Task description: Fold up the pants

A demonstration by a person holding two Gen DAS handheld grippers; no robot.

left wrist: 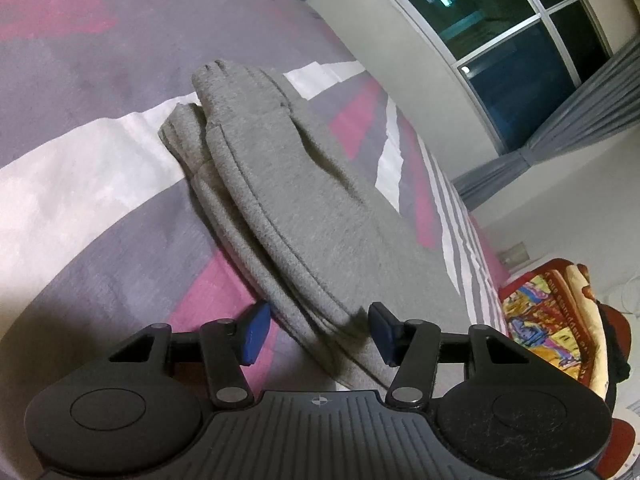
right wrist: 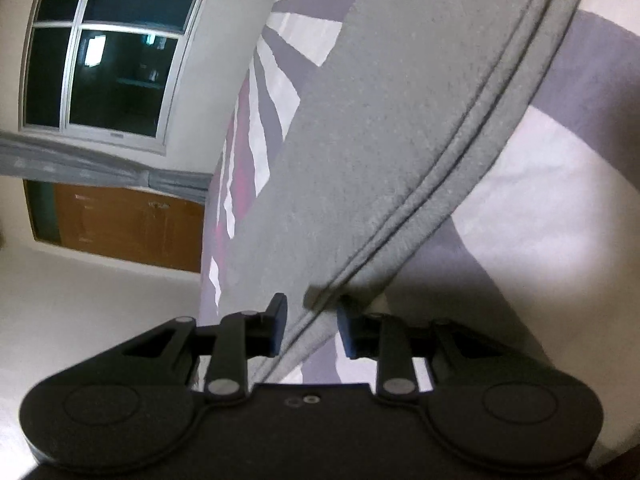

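One pair of grey sweatpants (left wrist: 280, 184) lies folded lengthwise on a bed, on a bedsheet (left wrist: 80, 168) patterned in grey, pink and white. There are two sets of tongs, one per hand. The left tongs (left wrist: 318, 334) stand apart, their blue pads (left wrist: 254, 334) on either side of the near end of the sweatpants; the fabric lies in the gap between them, and the pads do not appear to press on it. From these tongs the sweatpants stretch straight ahead and away, with the stitched edges of the stacked layers running along the left side and a bunched end at the far tip. The right tongs (right wrist: 310, 330) are also parted, more narrowly, with the seamed edge of the sweatpants (right wrist: 380, 140) passing between the pads; contact with the pads cannot be told for sure, but no clamping shows. Ahead of the right tongs the cloth widens up and away. One window (left wrist: 520, 52) with white bars and dark panes stands beyond and right of the left tongs, flanked by grey curtains (left wrist: 580, 104). A bright multicoloured blanket (left wrist: 552, 320) sits to their right; it bears writing too small to read. Left of the right tongs is one brown wooden cabinet (right wrist: 128, 220). No brand or label can be read on the sweatpants.
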